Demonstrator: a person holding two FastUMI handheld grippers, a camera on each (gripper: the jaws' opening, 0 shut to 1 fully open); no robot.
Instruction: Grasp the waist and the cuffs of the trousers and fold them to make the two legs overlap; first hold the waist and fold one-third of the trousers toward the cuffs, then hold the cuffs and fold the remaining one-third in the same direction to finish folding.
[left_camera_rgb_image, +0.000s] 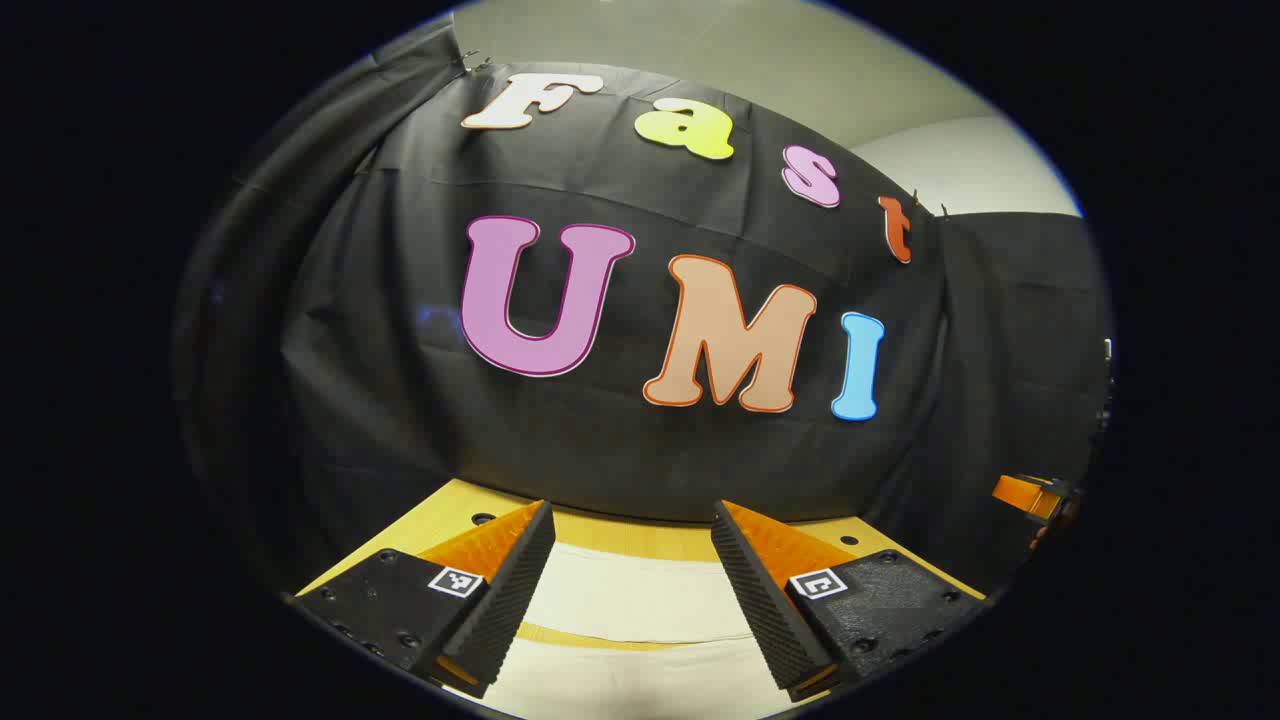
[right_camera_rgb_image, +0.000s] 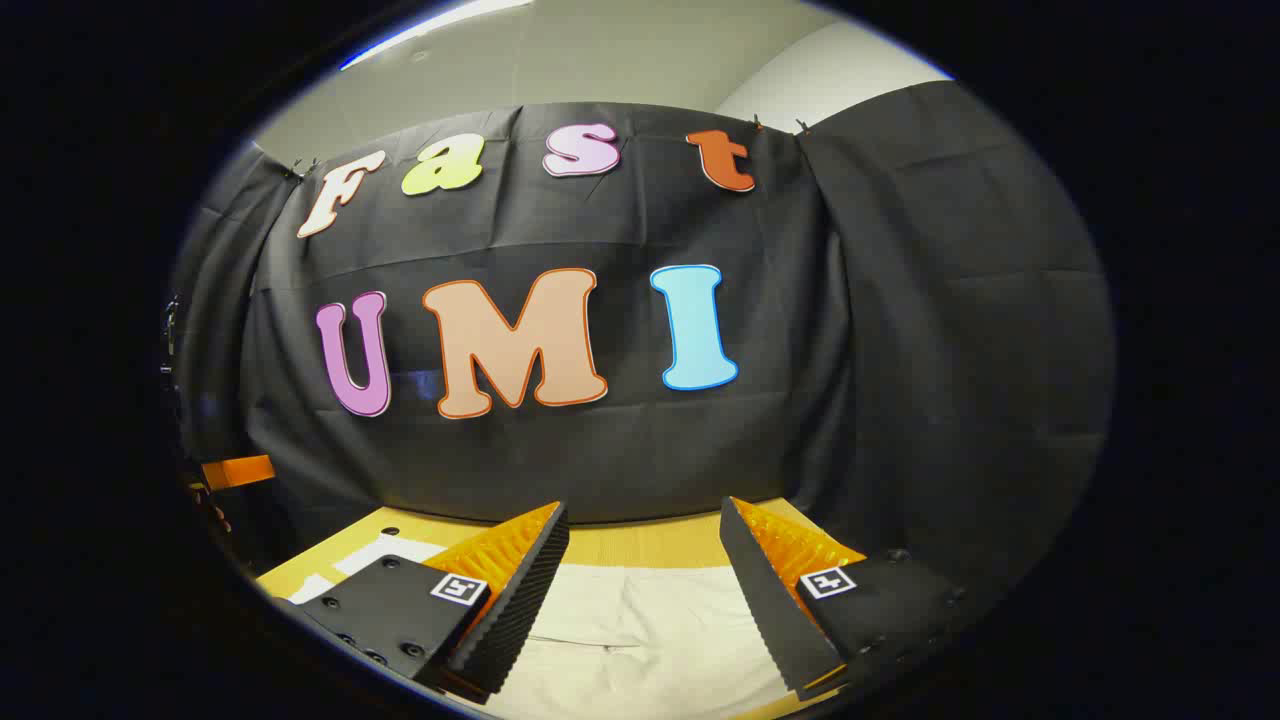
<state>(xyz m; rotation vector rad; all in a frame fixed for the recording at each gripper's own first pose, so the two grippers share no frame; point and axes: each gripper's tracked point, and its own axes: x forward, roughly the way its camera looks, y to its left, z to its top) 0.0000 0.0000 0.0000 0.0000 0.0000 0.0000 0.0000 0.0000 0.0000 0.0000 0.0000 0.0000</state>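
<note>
Cream trousers lie flat on the wooden table, below and between the fingers of my left gripper, which stands open above the cloth with nothing in it. In the right gripper view the same cream trousers lie under my right gripper, also open and empty; a seam or waistband line runs across the fabric near its fingers. The other gripper shows at the far right edge of the left gripper view, and as a small piece at the far left of the right gripper view.
The black cloth wall stands right behind the table's far edge. A strip of bare wood separates the trousers from the wall. A white patch lies on the table at the left in the right gripper view.
</note>
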